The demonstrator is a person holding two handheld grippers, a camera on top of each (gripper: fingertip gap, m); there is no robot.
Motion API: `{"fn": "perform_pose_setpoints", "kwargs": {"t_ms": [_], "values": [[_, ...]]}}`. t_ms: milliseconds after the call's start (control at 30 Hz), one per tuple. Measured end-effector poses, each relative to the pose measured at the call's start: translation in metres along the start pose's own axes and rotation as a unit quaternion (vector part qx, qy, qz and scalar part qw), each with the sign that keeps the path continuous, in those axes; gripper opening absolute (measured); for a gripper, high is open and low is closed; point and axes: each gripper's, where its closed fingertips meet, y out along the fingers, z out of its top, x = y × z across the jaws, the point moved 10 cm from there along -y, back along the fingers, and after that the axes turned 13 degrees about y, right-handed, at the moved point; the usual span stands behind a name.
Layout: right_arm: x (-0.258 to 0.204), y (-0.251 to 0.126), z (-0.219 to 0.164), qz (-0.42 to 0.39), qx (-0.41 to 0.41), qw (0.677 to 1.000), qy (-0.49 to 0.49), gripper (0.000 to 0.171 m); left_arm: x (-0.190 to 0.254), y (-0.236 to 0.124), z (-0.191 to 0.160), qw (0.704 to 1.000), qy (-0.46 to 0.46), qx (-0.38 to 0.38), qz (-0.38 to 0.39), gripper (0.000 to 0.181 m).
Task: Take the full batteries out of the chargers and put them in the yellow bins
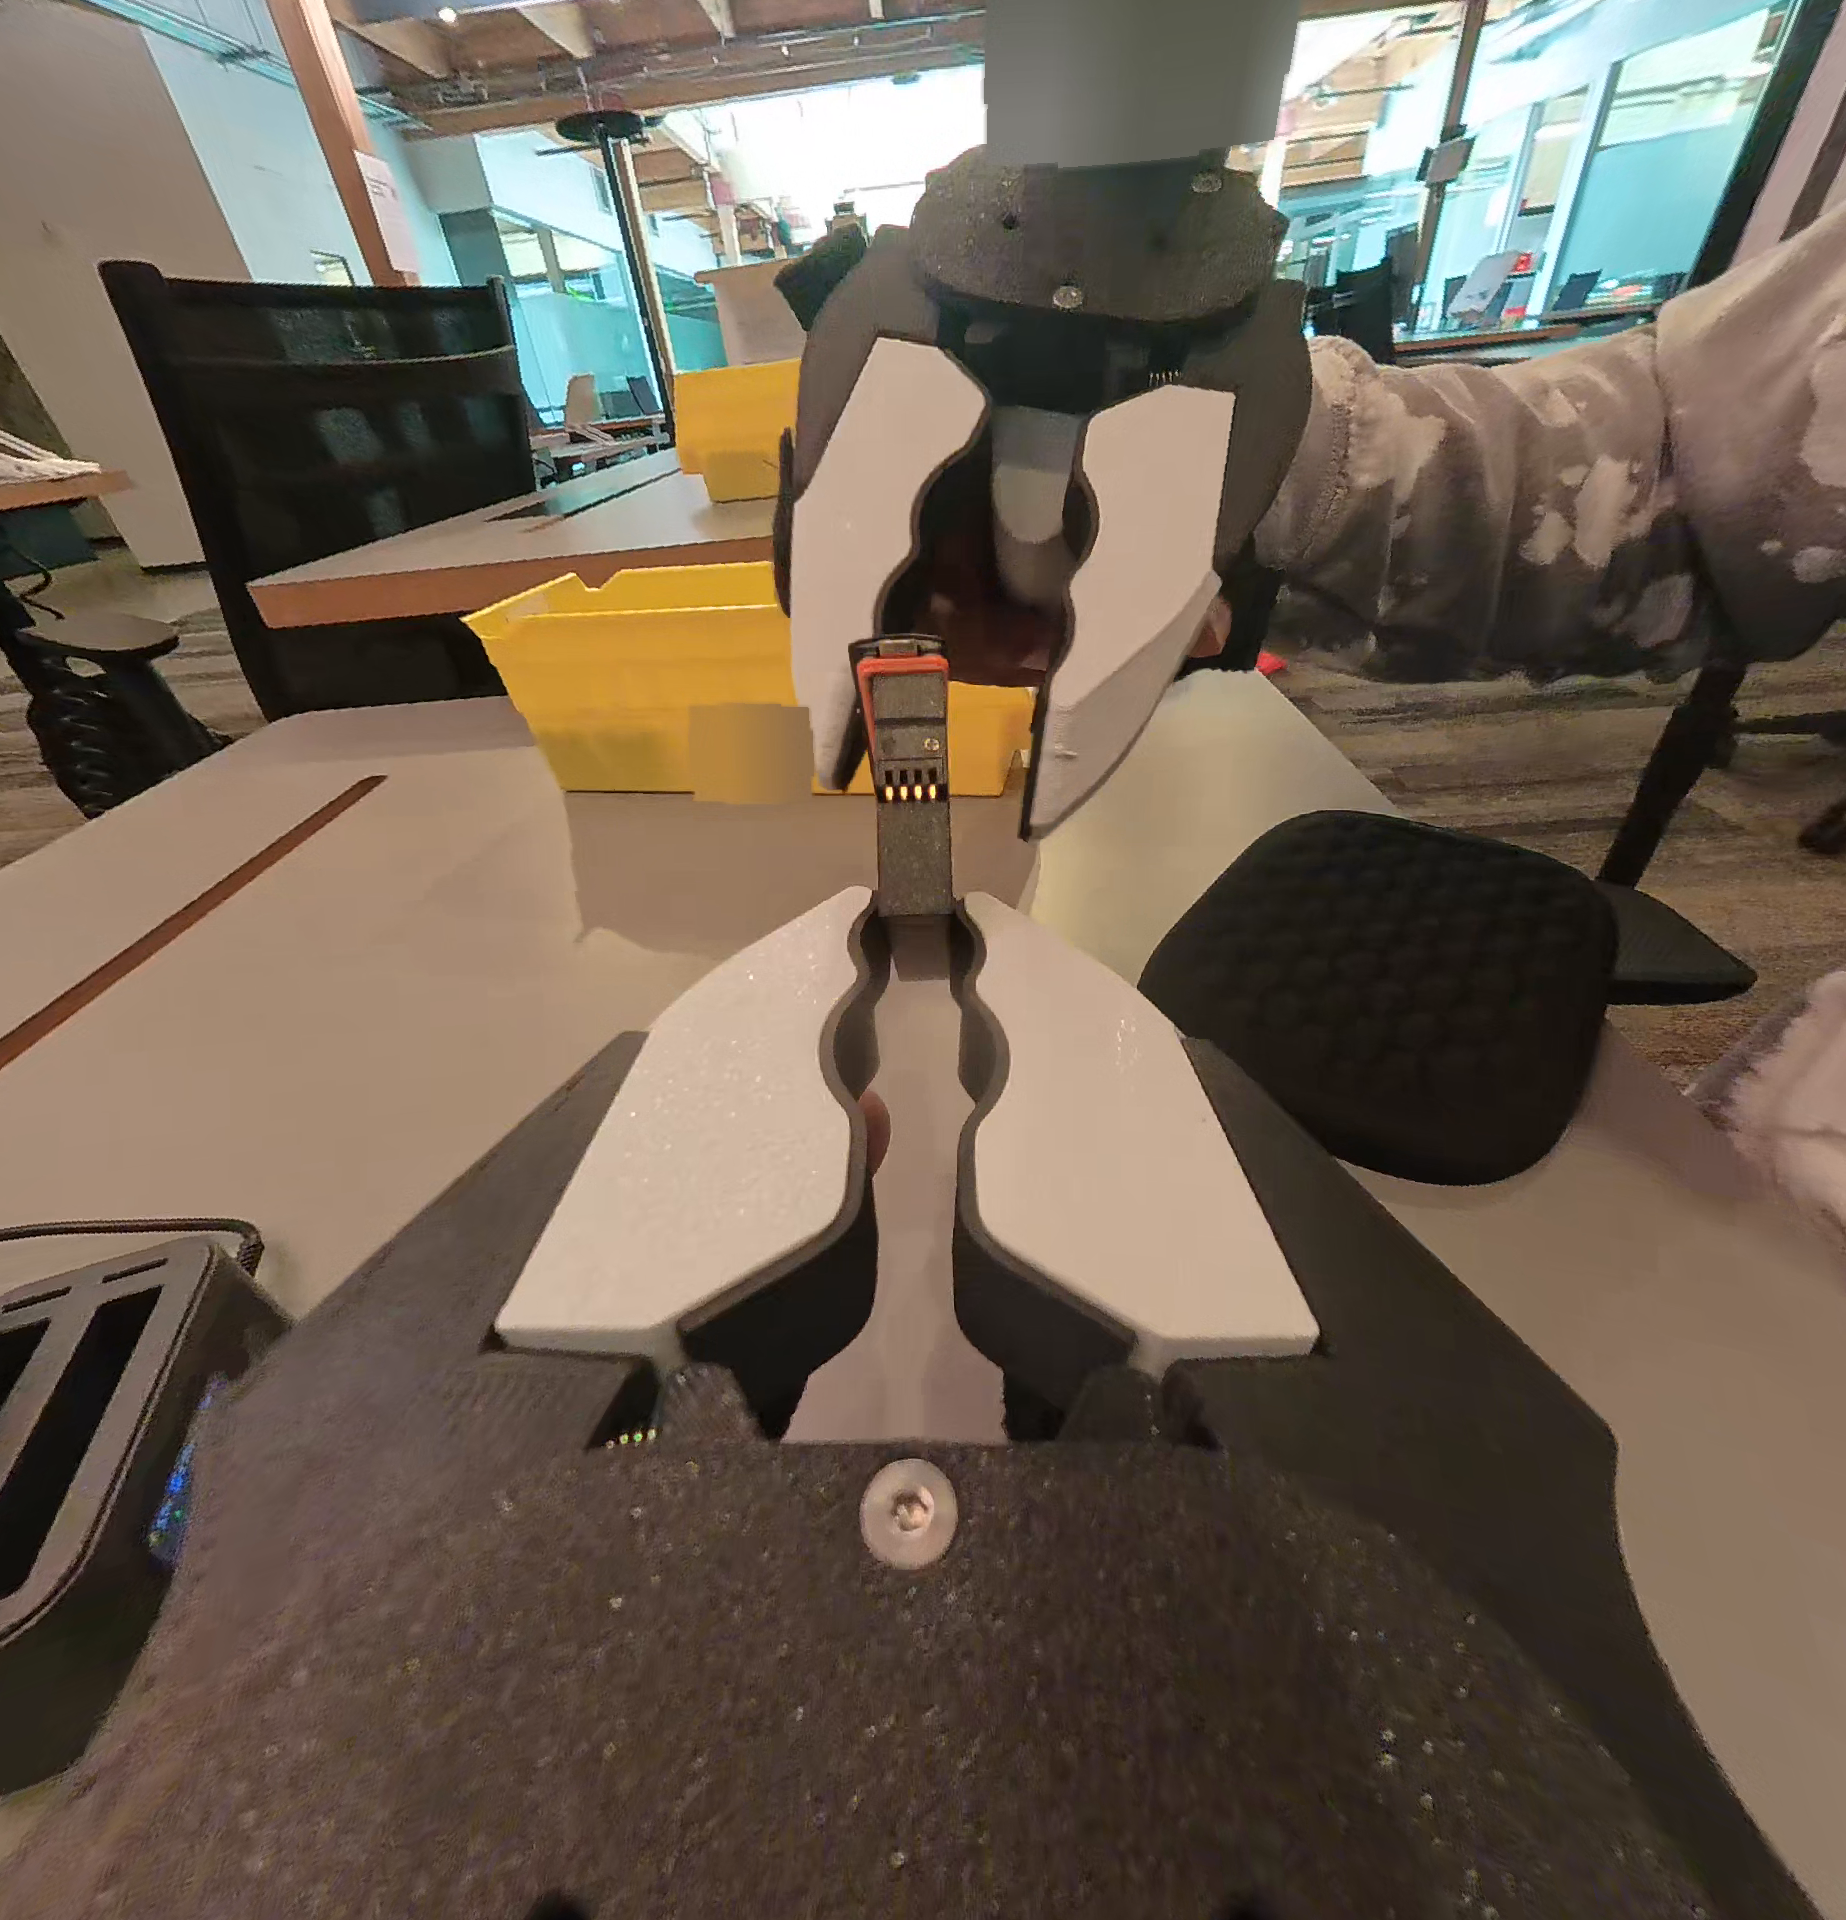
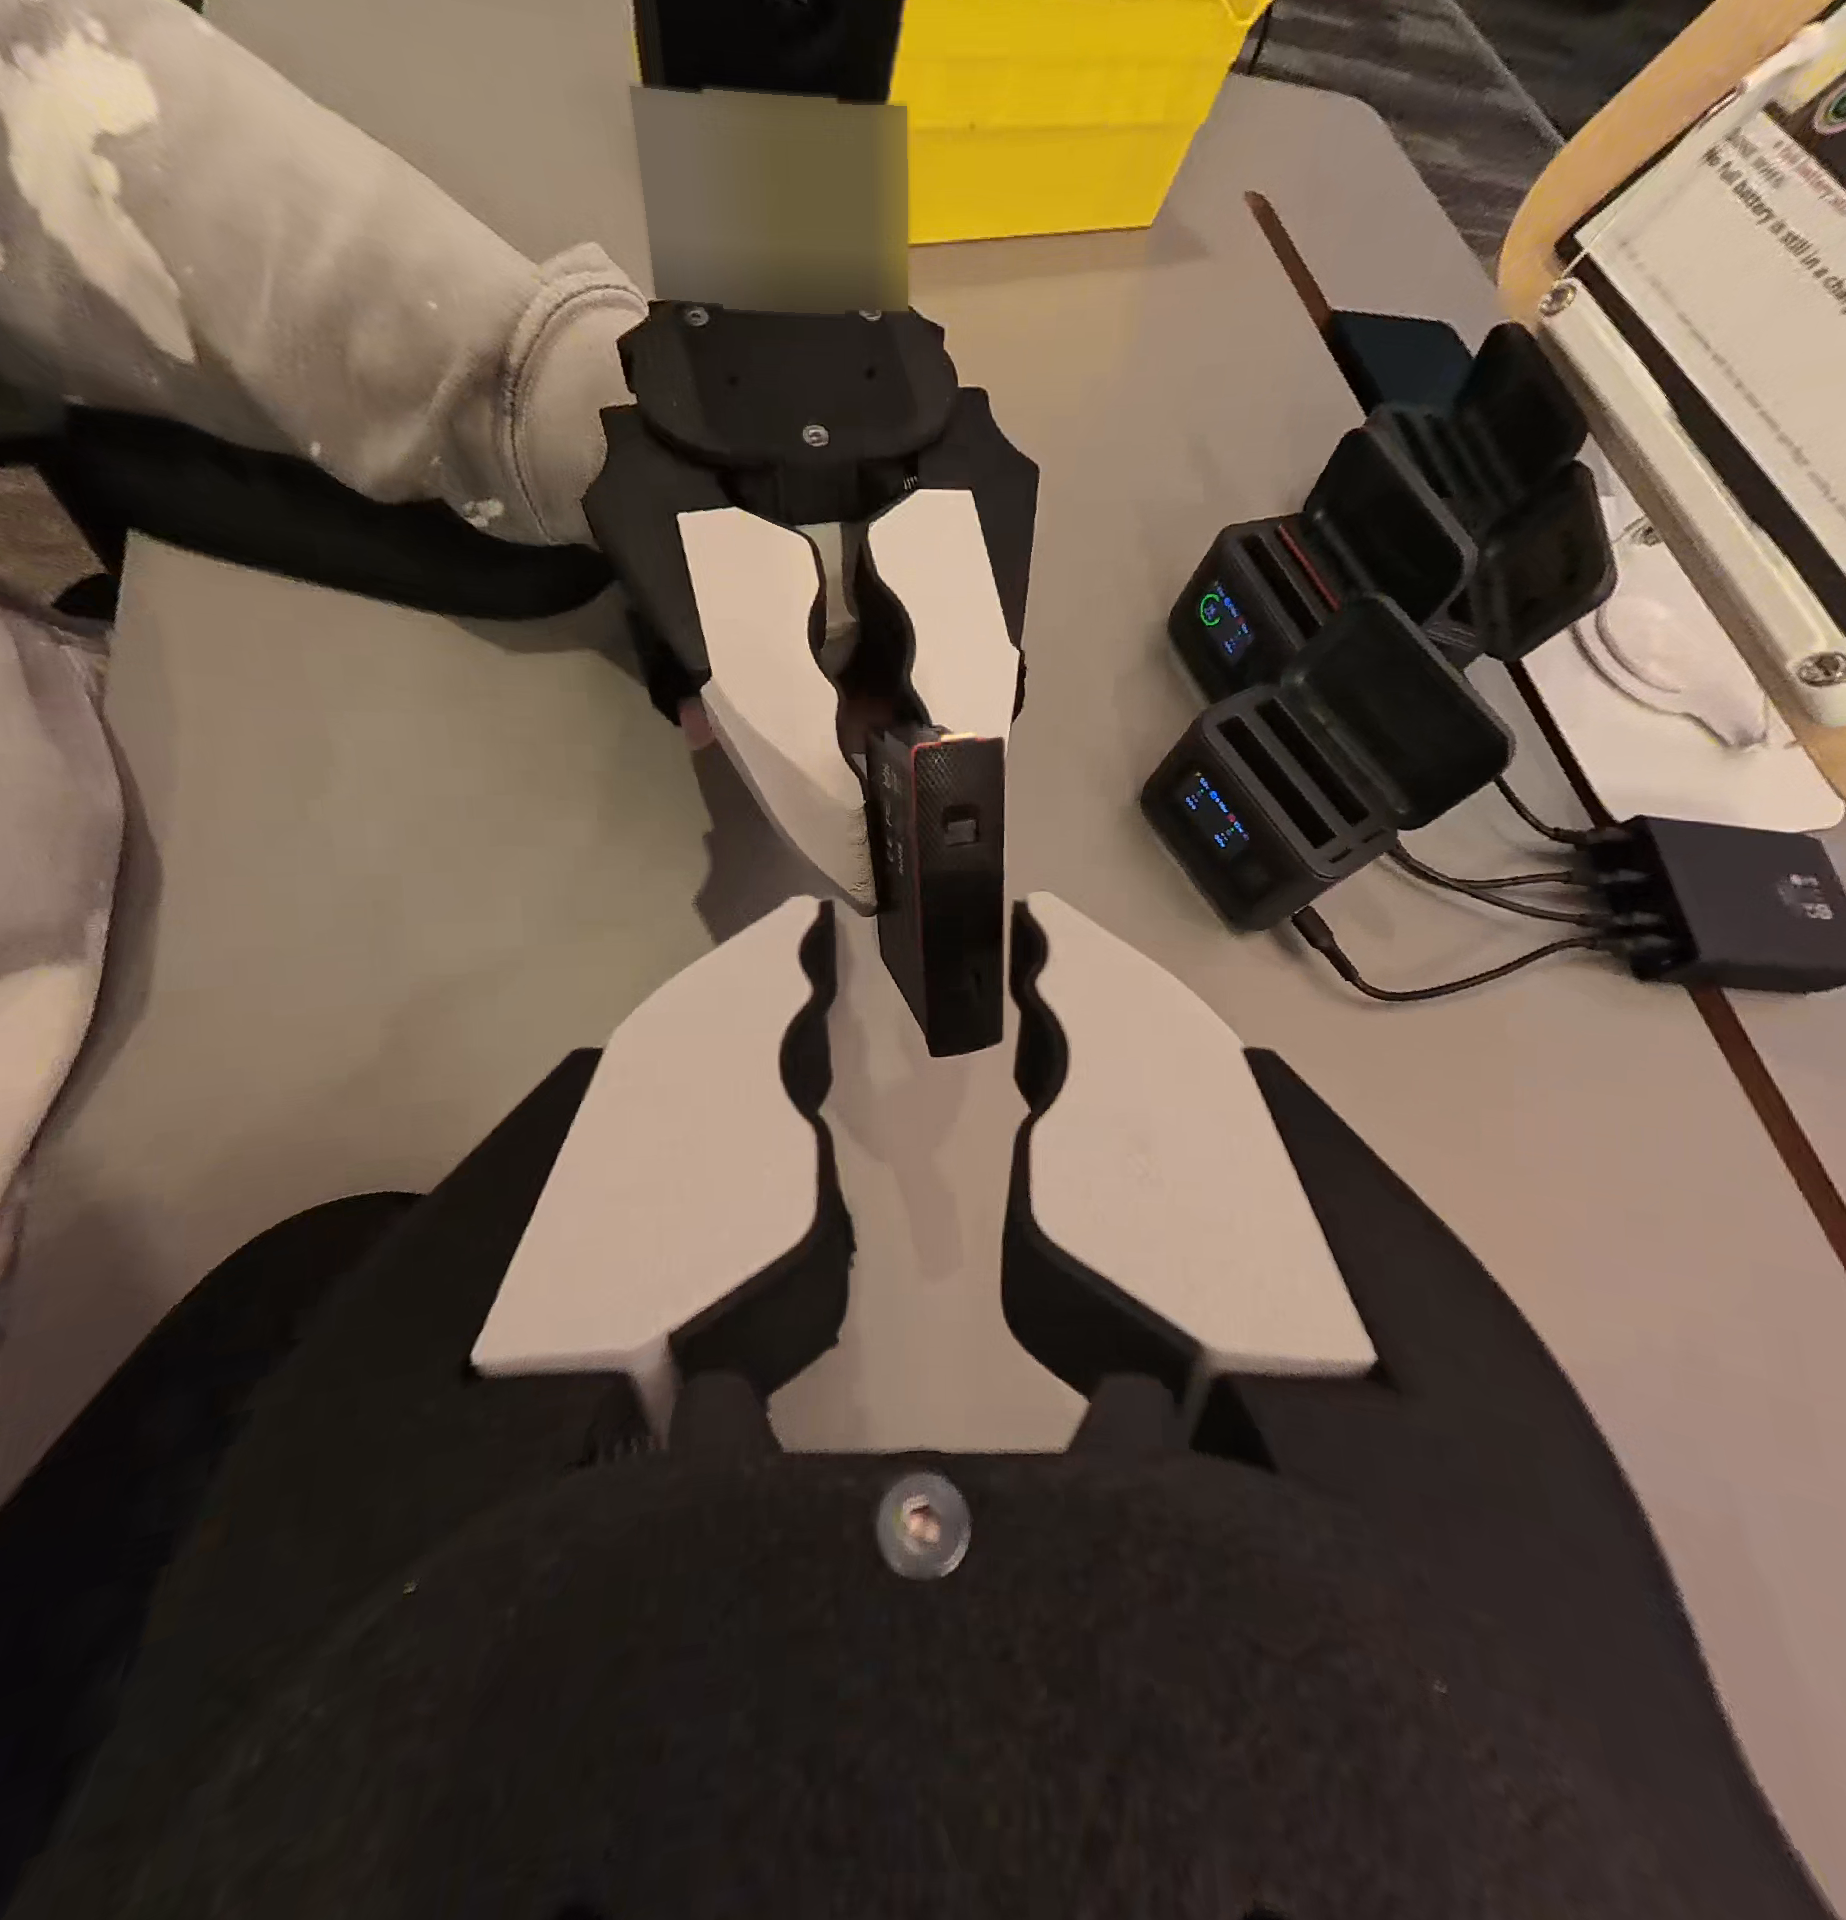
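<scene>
My left gripper point(image 1: 911, 912) is shut on one end of a black battery point(image 1: 911, 847) with an orange rim and gold contacts, holding it above the grey table point(image 1: 327, 987). My right gripper point(image 1: 940, 795) faces it, open, with its white fingers on either side of the battery's far end. In the right wrist view the battery point(image 2: 950, 862) sits between my open right gripper's point(image 2: 924, 914) fingers without touching them, held by the left gripper point(image 2: 929, 800) beyond. A yellow bin point(image 1: 628, 665) stands at the table's far edge. Several black chargers point(image 2: 1303, 810) stand at right.
A second yellow bin point(image 1: 732, 426) sits on a farther desk. A charger point(image 1: 57, 1403) is by my left gripper. A black power hub point(image 2: 1750, 914) with cables feeds the chargers. A board with a paper sheet point(image 2: 1729, 312) lies at right. A black chair pad point(image 1: 1386, 997) overlaps the table. The charger point(image 1: 57, 1403) is about 15 centimetres from my left fingertips. Look for it in the right wrist view point(image 2: 1284, 788) too.
</scene>
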Motion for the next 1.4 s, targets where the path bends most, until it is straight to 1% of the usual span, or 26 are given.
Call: {"fn": "perform_pose_setpoints", "kwargs": {"t_ms": [100, 300, 367, 467, 567, 667, 733, 800, 867, 933, 1000, 1100, 1200, 1300, 1400], "values": [[0.0, -0.001, -0.004, -0.014, 0.013, 1.0, -0.008, 0.016, 0.001, 0.001, -0.002, 1.0, -0.002, -0.004, -0.009, 0.011], [-0.001, -0.006, -0.008, -0.019, -0.005, 1.0, -0.012, 0.014, 0.003, 0.004, -0.006, 1.0, -0.002, -0.004, -0.004, 0.011], [0.004, -0.017, -0.004, -0.037, -0.026, 0.999, -0.029, 0.014, 0.002, 0.004, -0.009, 1.0, 0.008, -0.023, 0.013, 0.021], [0.02, -0.047, 0.009, -0.091, -0.052, 0.993, -0.056, 0.014, -0.002, 0.006, -0.015, 0.998, 0.007, -0.053, 0.036, 0.027], [0.047, -0.087, 0.028, -0.171, -0.084, 0.978, -0.085, 0.014, -0.004, 0.007, -0.02, 0.994, 0.018, -0.087, 0.061, 0.027], [0.081, -0.128, 0.04, -0.249, -0.122, 0.956, -0.1, 0.014, -0.011, 0.007, -0.025, 0.984, 0.025, -0.132, 0.113, 0.02], [0.108, -0.152, 0.04, -0.291, -0.158, 0.939, -0.097, 0.014, -0.017, 0.005, -0.029, 0.972, 0.031, -0.168, 0.161, 0.017], [0.135, -0.172, 0.03, -0.307, -0.204, 0.926, -0.085, 0.014, -0.024, 0.001, -0.031, 0.96, 0.023, -0.191, 0.203, 0.015], [0.159, -0.187, 0.012, -0.31, -0.244, 0.916, -0.066, 0.014, -0.031, -0.005, -0.033, 0.946, 0.021, -0.203, 0.251, 0.013], [0.179, -0.195, -0.012, -0.3, -0.29, 0.908, -0.04, 0.014, -0.037, -0.012, -0.033, 0.934, 0.019, -0.206, 0.291, 0.013], [0.193, -0.196, -0.041, -0.272, -0.335, 0.902, -0.016, 0.014, -0.042, -0.018, -0.033, 0.922, 0.018, -0.206, 0.326, 0.013], [0.203, -0.184, -0.083, -0.222, -0.388, 0.894, 0.006, 0.014, -0.048, -0.026, -0.034, 0.904, 0.013, -0.211, 0.371, 0.013], [0.208, -0.165, -0.113, -0.188, -0.41, 0.892, 0.018, 0.014, -0.053, -0.034, -0.035, 0.89, -0.003, -0.21, 0.405, 0.014], [0.211, -0.148, -0.13, -0.166, -0.419, 0.893, 0.025, 0.014, -0.057, -0.04, -0.037, 0.881, -0.012, -0.209, 0.423, 0.014], [0.214, -0.136, -0.139, -0.152, -0.426, 0.891, 0.03, 0.014, -0.059, -0.044, -0.039, 0.878, -0.017, -0.21, 0.43, 0.014]]}}
